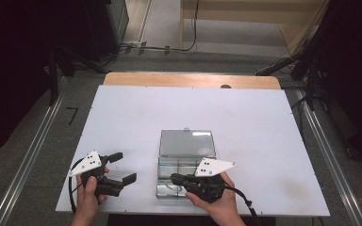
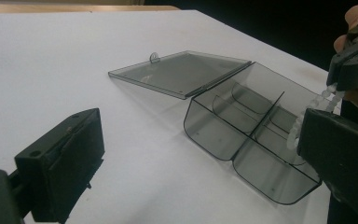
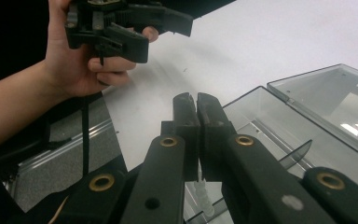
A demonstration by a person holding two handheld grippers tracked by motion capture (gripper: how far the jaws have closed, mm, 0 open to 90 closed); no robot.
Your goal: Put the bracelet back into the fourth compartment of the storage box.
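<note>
A smoky clear plastic box (image 1: pixel 164 187) with divided compartments lies on the white table, its lid (image 1: pixel 187 142) folded flat open behind it. My right gripper (image 1: pixel 173 178) reaches over the box's front part, shut on a short string of white beads (image 2: pixel 307 116). The beads (image 3: pixel 203 196) hang down from the closed jaws into the box (image 3: pixel 270 121). My left gripper (image 1: pixel 122 168) sits left of the box, open and empty, pointing toward it. In the left gripper view its own jaws (image 2: pixel 203 135) frame the box (image 2: pixel 209 135) and the right gripper (image 2: pixel 354 60).
The white table top (image 1: pixel 245 122) stretches bare behind and to both sides of the box. A wooden strip (image 1: pixel 169 79) runs along its far edge. Metal rails (image 1: pixel 33 155) and dark stands flank the table on the floor.
</note>
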